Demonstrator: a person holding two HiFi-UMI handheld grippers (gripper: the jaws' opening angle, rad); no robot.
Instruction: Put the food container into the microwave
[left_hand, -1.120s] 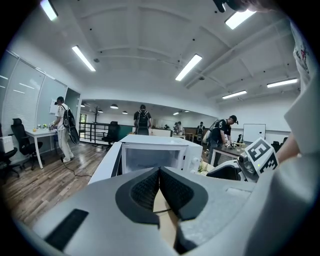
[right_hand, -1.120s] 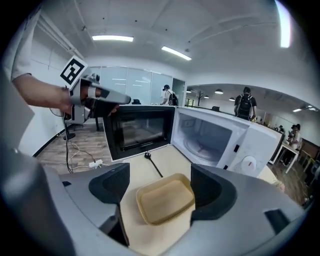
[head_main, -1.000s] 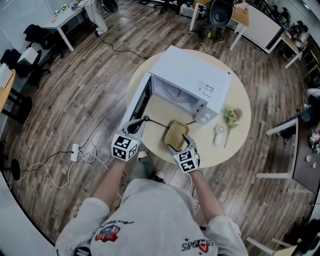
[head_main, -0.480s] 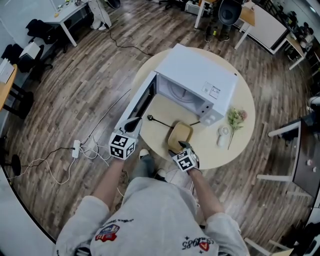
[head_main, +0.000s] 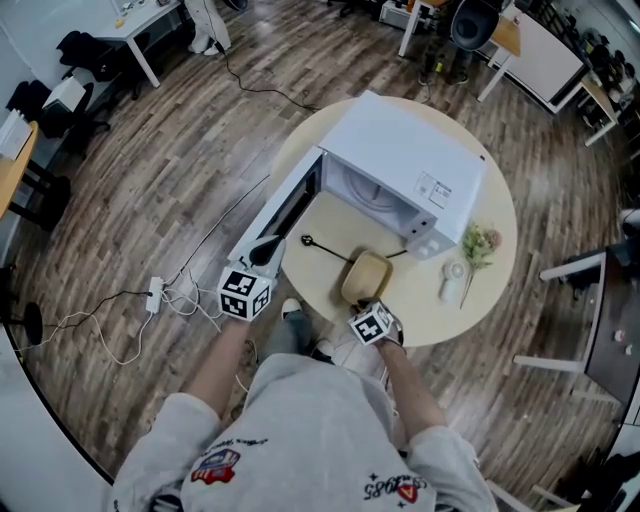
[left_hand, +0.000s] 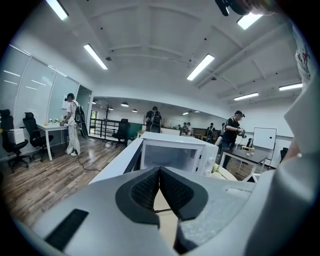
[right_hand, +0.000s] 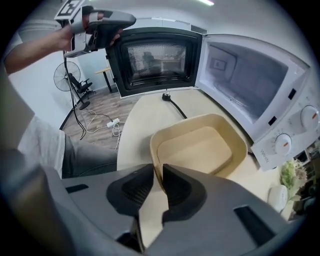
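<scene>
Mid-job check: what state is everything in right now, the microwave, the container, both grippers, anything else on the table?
microwave: door open, cavity empty.
food container: upright on the table before the microwave, empty, no lid.
right gripper: jaws have just been closing, clamped on the food container's near rim.
left gripper: jaws together, nothing between.
flowers: lying on the table beside the microwave.

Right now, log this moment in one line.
right gripper: fingers just closed on container rim | left gripper: shut, empty | microwave: door open

No readable text: label (head_main: 437, 189) on microwave (head_main: 395, 150) too small, shirt print (head_main: 392, 489) blurred.
</scene>
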